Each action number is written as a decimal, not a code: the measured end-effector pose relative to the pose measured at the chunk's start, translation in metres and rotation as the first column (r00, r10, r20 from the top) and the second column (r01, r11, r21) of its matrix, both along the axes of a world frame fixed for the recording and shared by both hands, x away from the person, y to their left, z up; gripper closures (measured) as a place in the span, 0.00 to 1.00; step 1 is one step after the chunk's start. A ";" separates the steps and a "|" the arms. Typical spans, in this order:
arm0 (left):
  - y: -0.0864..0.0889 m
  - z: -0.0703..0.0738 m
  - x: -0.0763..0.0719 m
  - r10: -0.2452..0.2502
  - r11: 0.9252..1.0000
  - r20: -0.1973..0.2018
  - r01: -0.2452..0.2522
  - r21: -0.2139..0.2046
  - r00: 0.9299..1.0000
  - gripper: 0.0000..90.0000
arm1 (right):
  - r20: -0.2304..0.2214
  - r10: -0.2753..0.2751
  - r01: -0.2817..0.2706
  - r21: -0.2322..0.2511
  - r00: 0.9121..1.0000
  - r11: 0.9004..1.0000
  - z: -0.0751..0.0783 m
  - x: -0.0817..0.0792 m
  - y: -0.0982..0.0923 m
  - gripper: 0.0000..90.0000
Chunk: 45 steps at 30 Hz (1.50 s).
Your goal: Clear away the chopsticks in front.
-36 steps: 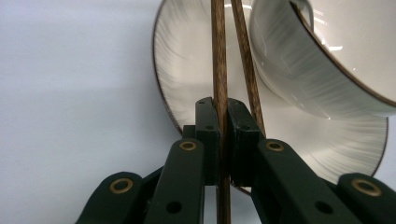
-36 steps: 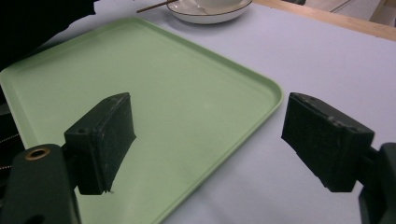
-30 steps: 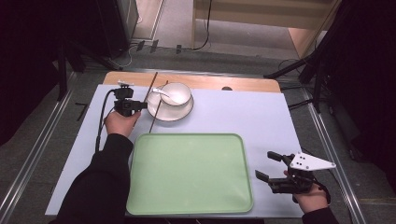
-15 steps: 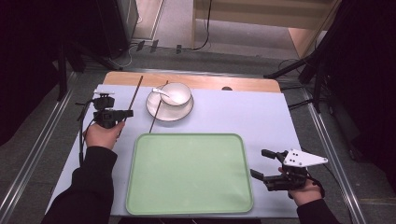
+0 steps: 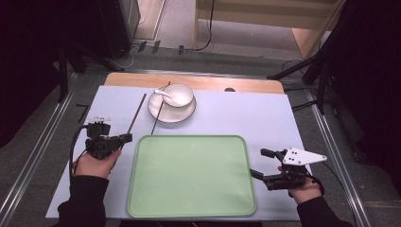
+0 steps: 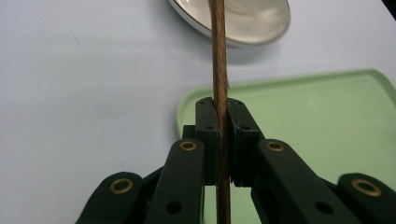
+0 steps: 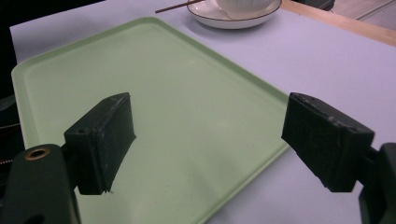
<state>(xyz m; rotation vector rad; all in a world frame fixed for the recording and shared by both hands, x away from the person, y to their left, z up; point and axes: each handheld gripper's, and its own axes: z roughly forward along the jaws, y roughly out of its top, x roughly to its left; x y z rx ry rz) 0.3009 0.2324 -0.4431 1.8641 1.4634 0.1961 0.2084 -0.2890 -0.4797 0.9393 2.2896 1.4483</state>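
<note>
Wooden chopstick (image 5: 136, 110) is now clamped in the left gripper (image 5: 124, 138), pads pinching it near one end w/ the rest of the stick running up toward the plate (image 5: 171, 112). One sec ago that gripper sat right beside the plate w/ both sticks close together there; since then the left hand (image 5: 94, 163) has pulled away to the left of the tray (image 5: 191, 176) and slightly up, taking one stick along. In the left gripper view the stick (image 6: 219, 74) passes straight between the shut pads, far end over the plate rim (image 6: 261, 39).

Second chopstick (image 5: 160, 109) stays put, leaning on the plate's left edge, lower tip just short of the tray's far-left corner. Bowl (image 5: 178, 95) w/ spoon (image 5: 163, 93) sits on the plate, beyond the tray.

Right gripper (image 5: 267, 165) hasn't shifted: hangs at the tray's right edge, jaws wide apart, nothing between them; right gripper view looks across the bare tray (image 7: 154, 107).

Meaning, prob.: pick-up of stick no. 1 is done, carry is under way, likely to the tray. Stick no. 2, bowl & plate still to go.
</note>
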 end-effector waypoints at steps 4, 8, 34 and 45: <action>-0.006 -0.002 -0.021 -0.022 1.000 0.005 0.022 -0.015 1.000 0.95 | 0.001 0.001 -0.001 0.001 1.000 1.000 0.000 0.000 0.001 0.19; -0.014 -0.009 -0.034 -0.050 0.998 -0.027 0.050 -0.026 0.998 0.95 | -0.002 0.001 -0.001 -0.001 1.000 1.000 0.000 0.000 0.001 0.19; -0.049 -0.062 -0.060 -0.112 0.992 -0.216 0.122 0.037 0.970 0.95 | -0.002 0.011 -0.011 -0.014 1.000 1.000 0.000 -0.001 0.001 0.19; -0.051 -0.062 -0.061 -0.144 0.987 -0.199 0.156 0.047 0.969 0.88 | -0.006 0.008 -0.008 -0.016 1.000 1.000 0.000 -0.002 0.001 0.19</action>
